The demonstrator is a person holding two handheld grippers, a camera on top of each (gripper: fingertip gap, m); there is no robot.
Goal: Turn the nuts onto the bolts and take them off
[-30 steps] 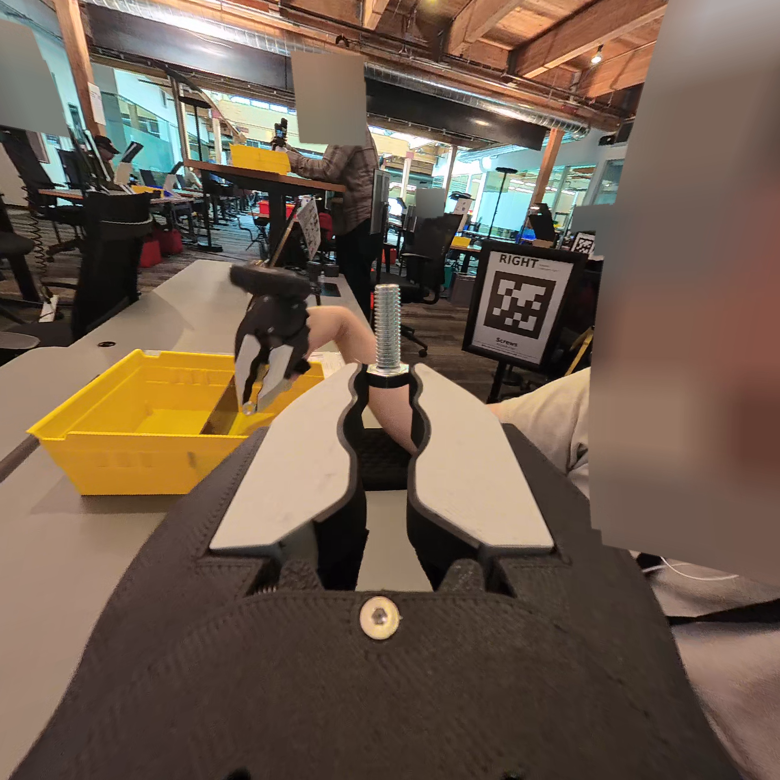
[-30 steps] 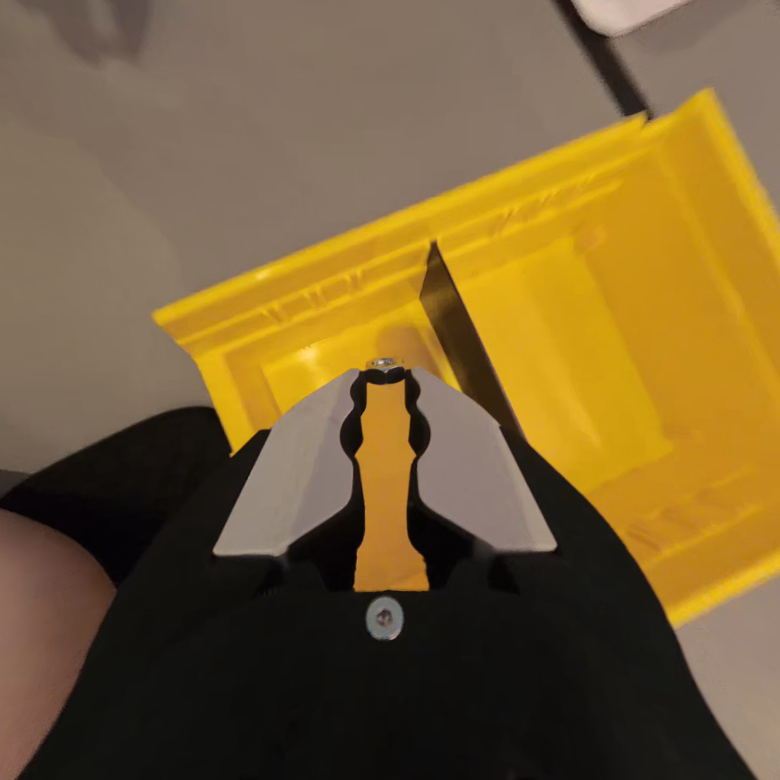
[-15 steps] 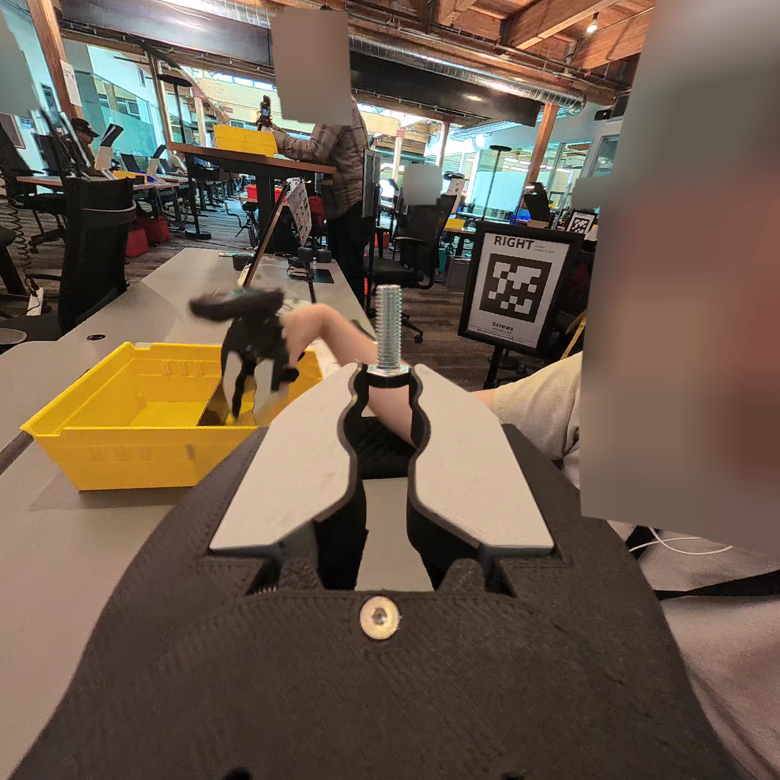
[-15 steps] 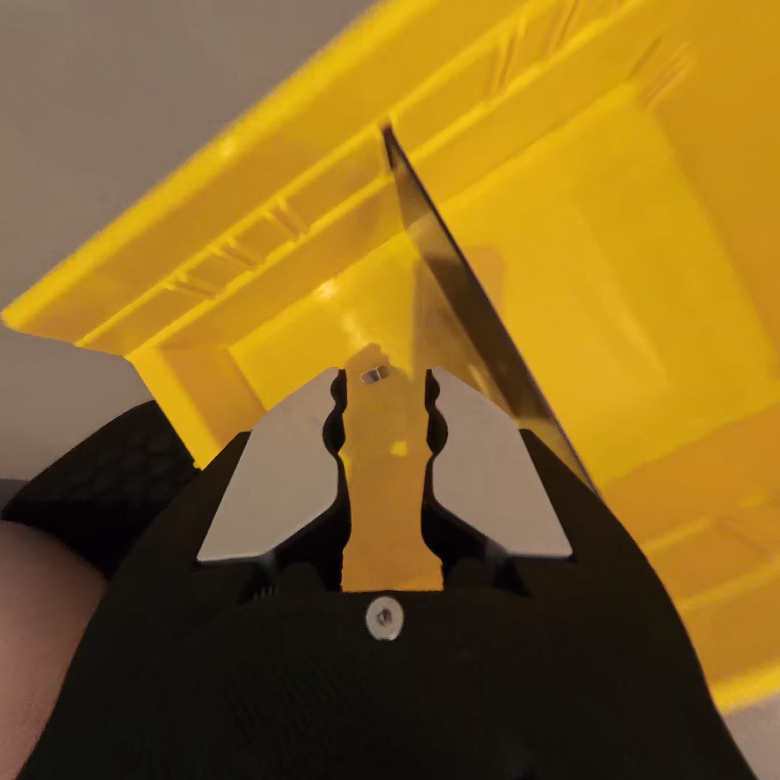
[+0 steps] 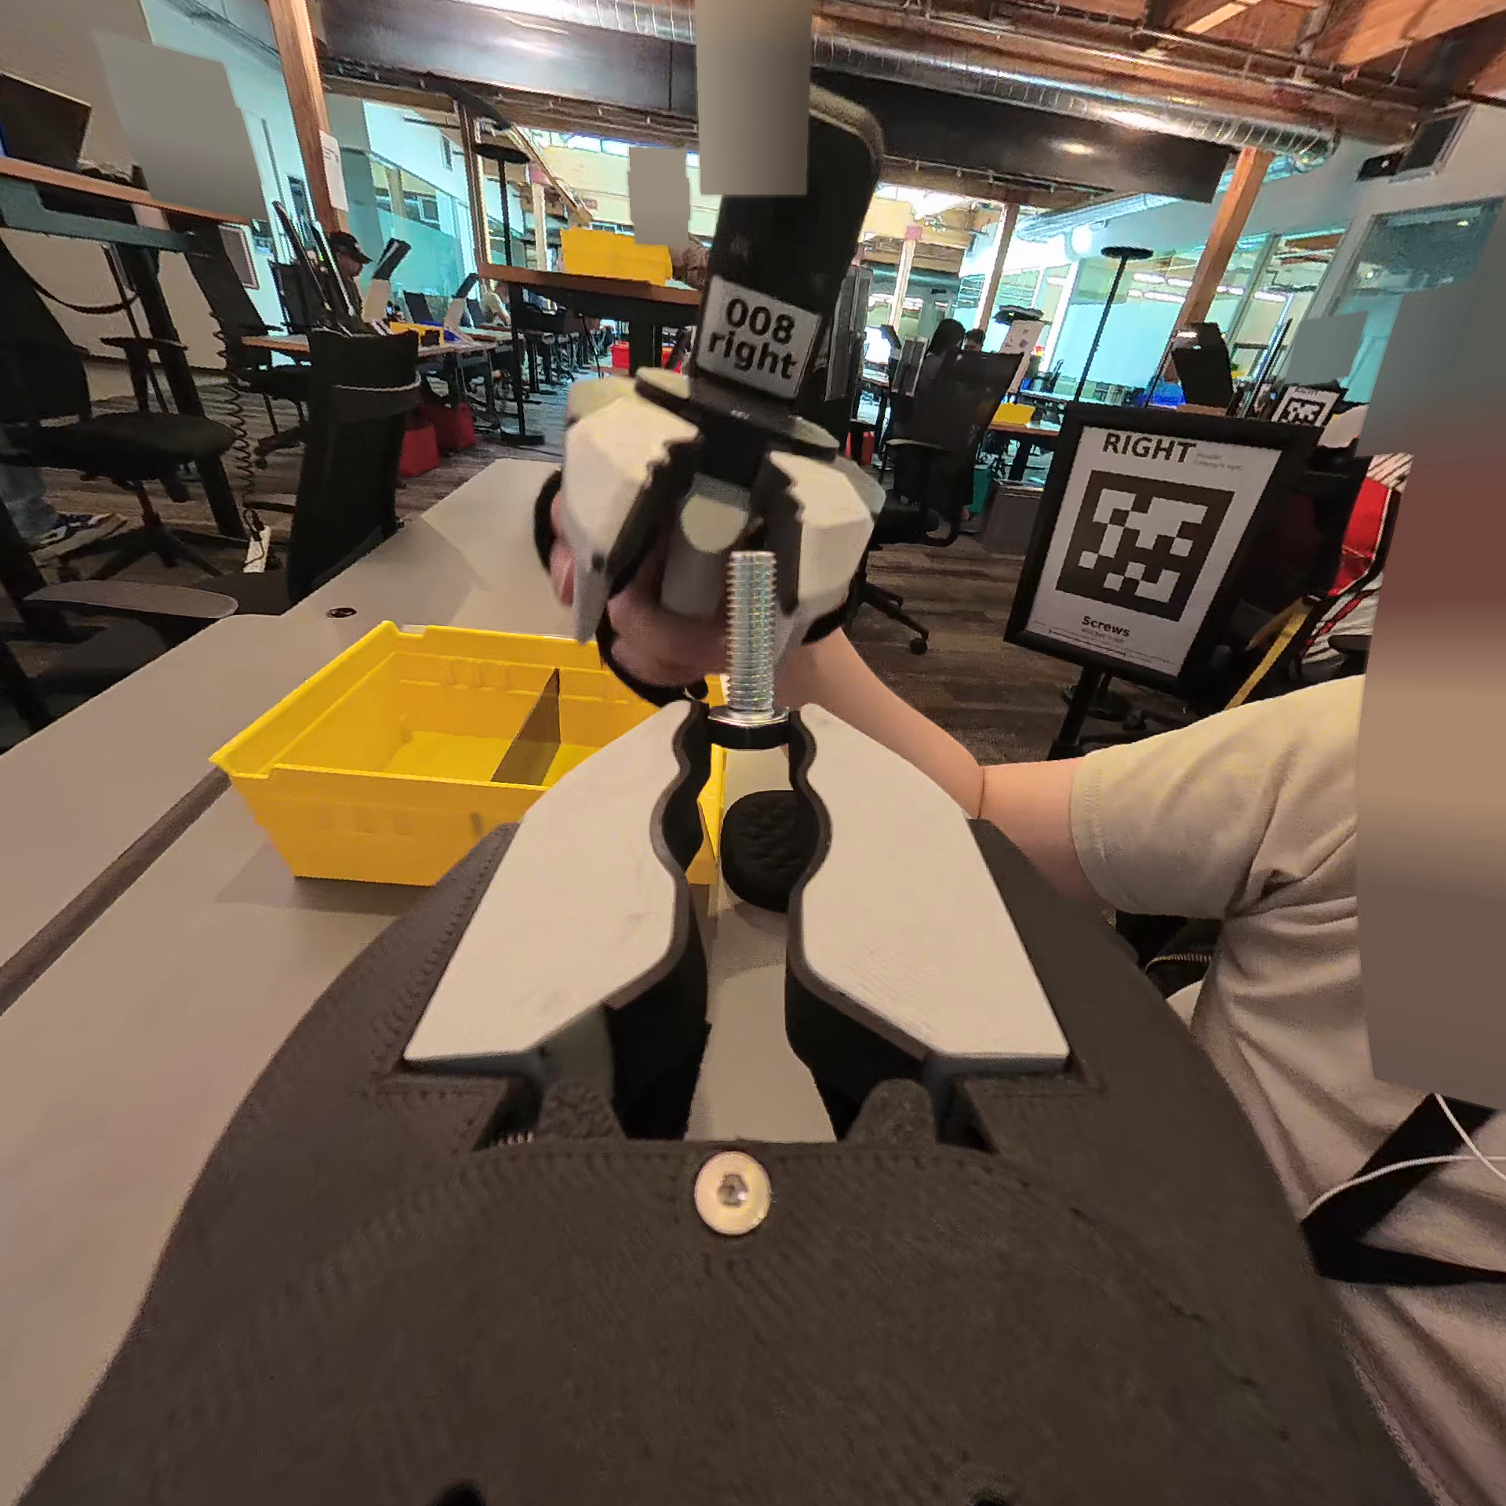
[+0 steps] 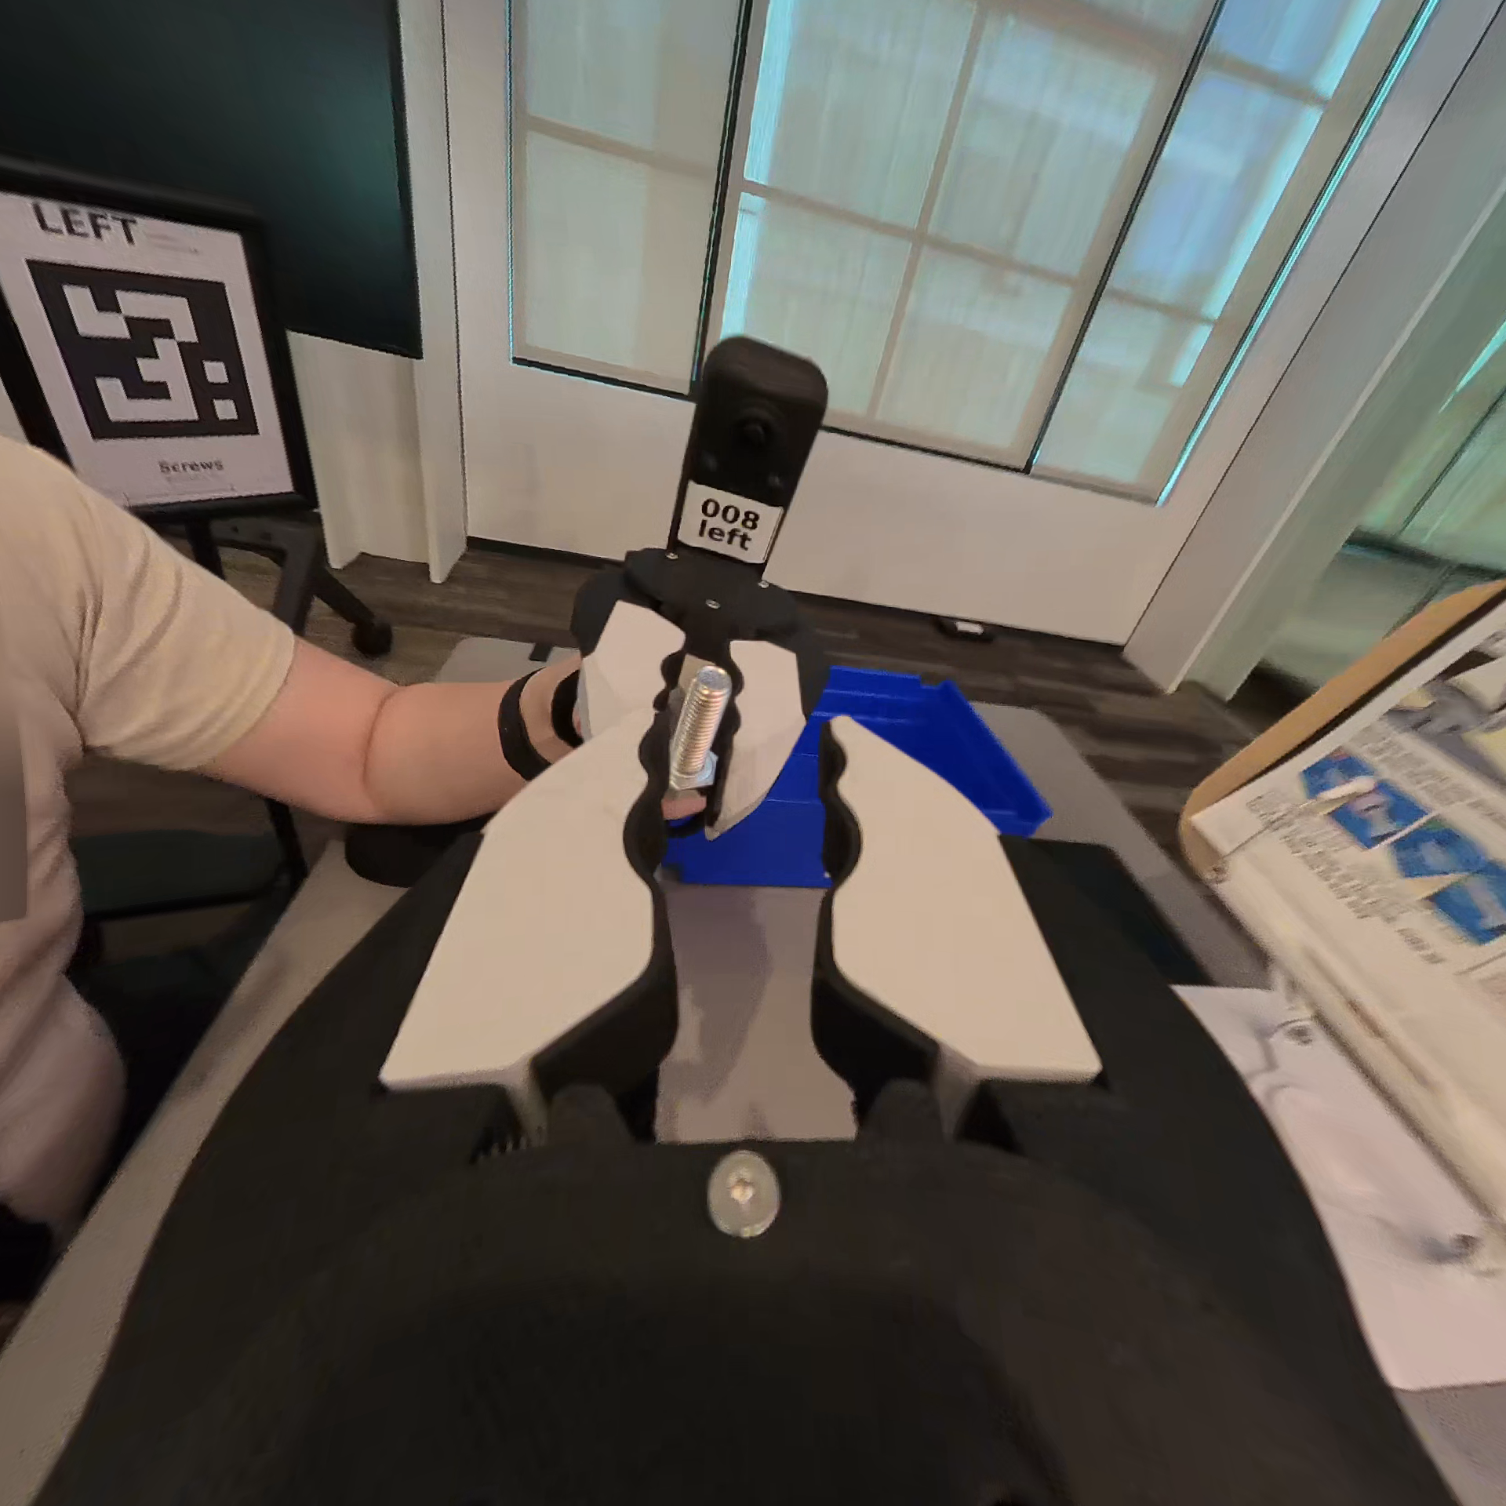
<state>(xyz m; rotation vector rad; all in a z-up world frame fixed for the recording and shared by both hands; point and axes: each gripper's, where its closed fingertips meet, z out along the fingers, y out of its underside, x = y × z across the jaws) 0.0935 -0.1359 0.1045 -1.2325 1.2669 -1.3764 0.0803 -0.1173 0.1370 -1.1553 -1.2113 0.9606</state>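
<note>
My left gripper [image 5: 748, 727] is shut on the head of a silver bolt [image 5: 751, 627], which stands upright with bare threads. My right gripper [image 5: 701, 562] hangs just behind the bolt's top, facing it, jaws apart and empty. In the right wrist view my right gripper [image 6: 737, 786] is open, and the bolt [image 6: 694, 729] stands between its fingertips a little farther off, held by the left gripper [image 6: 694, 797]. No nut shows in either view.
A yellow bin [image 5: 350, 803] with a dark divider sits on the grey table [image 5: 98, 1059] left of the left gripper. A blue bin [image 6: 904, 754] sits behind the bolt. Papers [image 6: 1345, 856] lie at the right. A person's arm [image 6: 367, 750] reaches in from the left. Only a small space, under 4 cm, lies between the two pairs of fingers.
My right gripper opened over the yellow bin and let the nut go into it. It then lifted out and swung to face the bolt. The left gripper kept its hold.
</note>
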